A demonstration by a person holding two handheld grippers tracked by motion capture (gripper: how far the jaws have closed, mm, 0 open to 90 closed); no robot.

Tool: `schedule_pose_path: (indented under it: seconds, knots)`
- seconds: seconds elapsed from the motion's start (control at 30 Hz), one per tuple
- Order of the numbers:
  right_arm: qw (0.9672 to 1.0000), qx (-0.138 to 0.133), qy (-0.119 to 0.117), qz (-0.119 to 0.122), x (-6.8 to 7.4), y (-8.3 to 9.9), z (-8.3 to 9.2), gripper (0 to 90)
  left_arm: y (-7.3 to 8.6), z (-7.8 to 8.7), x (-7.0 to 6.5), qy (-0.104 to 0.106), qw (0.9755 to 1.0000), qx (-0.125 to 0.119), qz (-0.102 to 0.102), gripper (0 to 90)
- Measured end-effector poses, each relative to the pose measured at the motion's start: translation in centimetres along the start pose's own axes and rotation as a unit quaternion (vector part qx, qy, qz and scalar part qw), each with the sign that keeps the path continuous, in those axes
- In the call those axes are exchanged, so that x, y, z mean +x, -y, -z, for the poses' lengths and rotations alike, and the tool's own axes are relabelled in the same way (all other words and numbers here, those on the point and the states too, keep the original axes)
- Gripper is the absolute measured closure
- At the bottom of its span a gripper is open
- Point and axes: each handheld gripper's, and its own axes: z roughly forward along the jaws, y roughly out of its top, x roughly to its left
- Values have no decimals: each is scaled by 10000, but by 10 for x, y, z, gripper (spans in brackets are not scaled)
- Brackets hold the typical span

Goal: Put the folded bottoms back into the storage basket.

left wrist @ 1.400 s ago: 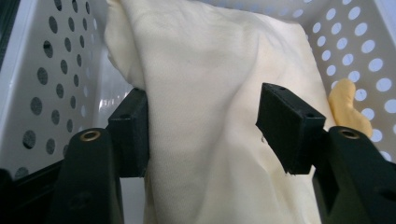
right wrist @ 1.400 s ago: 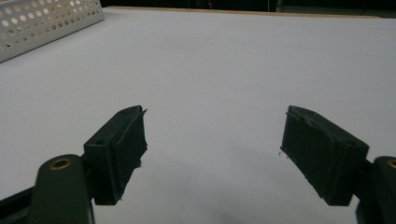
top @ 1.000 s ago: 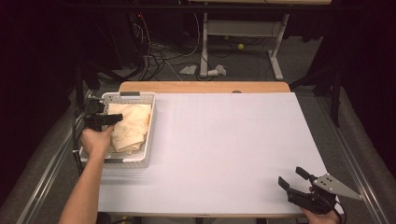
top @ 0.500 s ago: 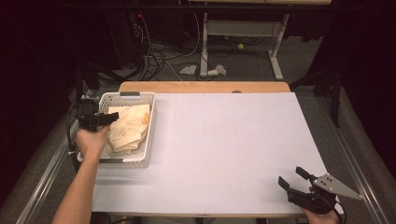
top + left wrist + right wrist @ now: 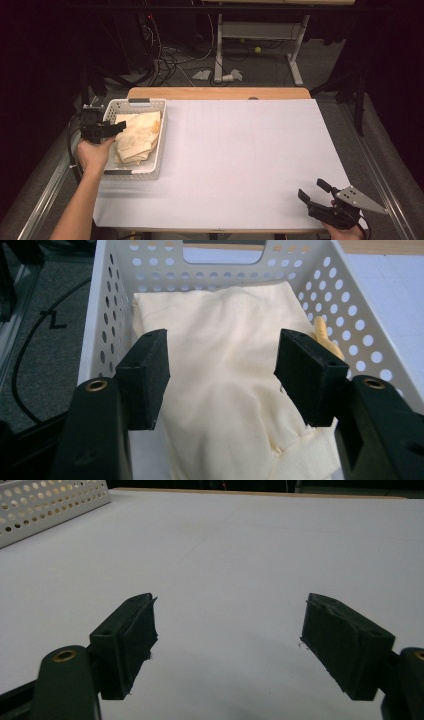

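Note:
A white perforated basket (image 5: pixel 162 131) stands at the table's left edge with a crumpled cream cloth (image 5: pixel 137 137) inside. My left gripper (image 5: pixel 120 128) hovers over the basket's left rim, pointing right across the cloth. In the left gripper view its jaws stand apart above the cloth (image 5: pixel 225 390) with nothing pinched between them; the gripper (image 5: pixel 222 360) is open. My right gripper (image 5: pixel 312 189) rests near the table's front right corner, open, with only bare white tabletop between its jaws (image 5: pixel 227 625).
The white table sheet (image 5: pixel 250 150) spreads from the basket to the right gripper. The basket wall (image 5: pixel 45 505) shows far off in the right gripper view. A wooden edge (image 5: pixel 220 93) runs along the back. Cables and desk legs lie on the floor behind.
The left hand and gripper have shifted slightly left and up over the basket's left rim. The right gripper has stayed still.

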Motion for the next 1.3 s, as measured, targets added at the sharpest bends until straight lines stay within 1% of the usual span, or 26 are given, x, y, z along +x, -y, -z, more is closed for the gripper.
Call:
schedule_pose_path:
  seconds: [0.07,0.33,0.47,0.67,1.07,1.3]
  knots:
    - [10000,2,-2,4,0,0,0,226,0,2,-1,16,10000,-31,2,371]
    - [10000,3,7,6,1,0,0,226,2,12,-7,145,9997,-155,-148,371]
    - [10000,8,13,5,0,0,0,226,3,15,-10,165,9994,-186,-239,371]
    - [10000,3,14,-2,1,0,0,226,5,18,-11,205,9992,-233,-267,371]
    - [10000,7,18,0,0,0,0,226,14,29,-13,323,9979,-438,-342,371]
    - [10000,-5,48,1,0,0,1,226,18,35,-12,366,9973,-535,-340,371]
